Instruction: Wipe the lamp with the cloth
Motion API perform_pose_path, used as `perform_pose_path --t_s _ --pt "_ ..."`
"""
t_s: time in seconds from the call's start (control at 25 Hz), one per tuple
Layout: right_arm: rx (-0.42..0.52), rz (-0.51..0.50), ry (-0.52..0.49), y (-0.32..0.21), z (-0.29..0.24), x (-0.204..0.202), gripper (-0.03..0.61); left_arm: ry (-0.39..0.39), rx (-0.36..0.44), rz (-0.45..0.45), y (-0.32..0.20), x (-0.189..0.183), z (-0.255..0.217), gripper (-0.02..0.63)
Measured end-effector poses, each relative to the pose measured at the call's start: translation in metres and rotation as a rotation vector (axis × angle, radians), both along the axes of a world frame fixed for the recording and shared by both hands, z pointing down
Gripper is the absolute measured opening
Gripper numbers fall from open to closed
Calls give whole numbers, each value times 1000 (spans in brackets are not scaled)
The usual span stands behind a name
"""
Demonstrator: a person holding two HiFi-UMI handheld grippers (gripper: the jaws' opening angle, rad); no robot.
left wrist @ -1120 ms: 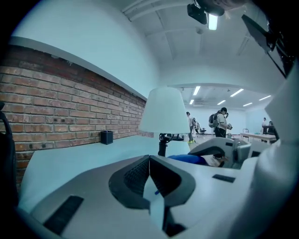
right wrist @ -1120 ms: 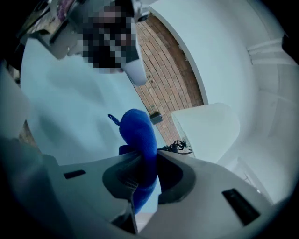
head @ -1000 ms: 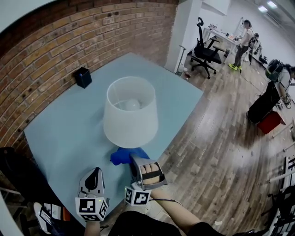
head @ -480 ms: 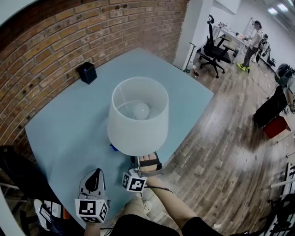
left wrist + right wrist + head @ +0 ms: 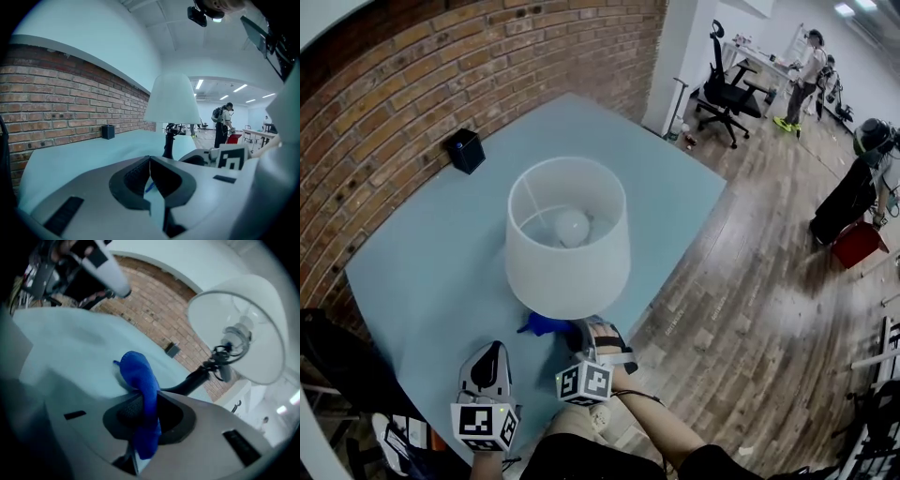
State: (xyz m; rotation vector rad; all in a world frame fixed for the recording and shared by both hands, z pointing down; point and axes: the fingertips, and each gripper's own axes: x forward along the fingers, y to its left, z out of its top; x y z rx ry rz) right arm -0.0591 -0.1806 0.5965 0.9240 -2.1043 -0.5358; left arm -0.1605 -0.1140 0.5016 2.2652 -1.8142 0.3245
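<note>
Above pale-blue table (image 5: 422, 272), right tool (image 5: 145, 411) pinches blue cloth (image 5: 139, 378) beneath lamp shade (image 5: 567, 248).

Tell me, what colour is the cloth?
Bright blue. The cloth shows best in the right gripper view.

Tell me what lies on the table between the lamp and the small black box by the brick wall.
Nothing: in the head view, the stretch of table between the lamp and the black box is bare.
</note>
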Motion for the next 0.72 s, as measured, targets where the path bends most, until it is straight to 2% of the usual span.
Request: perform_pose_path --t_s 0.12,0.2,0.4,0.56,0.64,0.72 --pt "60 33 -244 5 -36 24 60 13 4 10 -1 5 -2 9" --pt "59 46 -363 3 -52 41 61 10 6 18 0 6 -3 8" --pt "-80 113 -697 -26 -70 85 61 0 0 21 1 4 -4 9" --pt "-190 85 -993 -54 -94 98 60 -12 -7 19 0 2 -4 9" --pt "-240 56 -1090 -65 -100 96 60 -14 -9 17 -2 1 -3 9" --pt "-275 42 -1142 -74 -100 94 61 -15 -10 16 -5 2 -3 9"
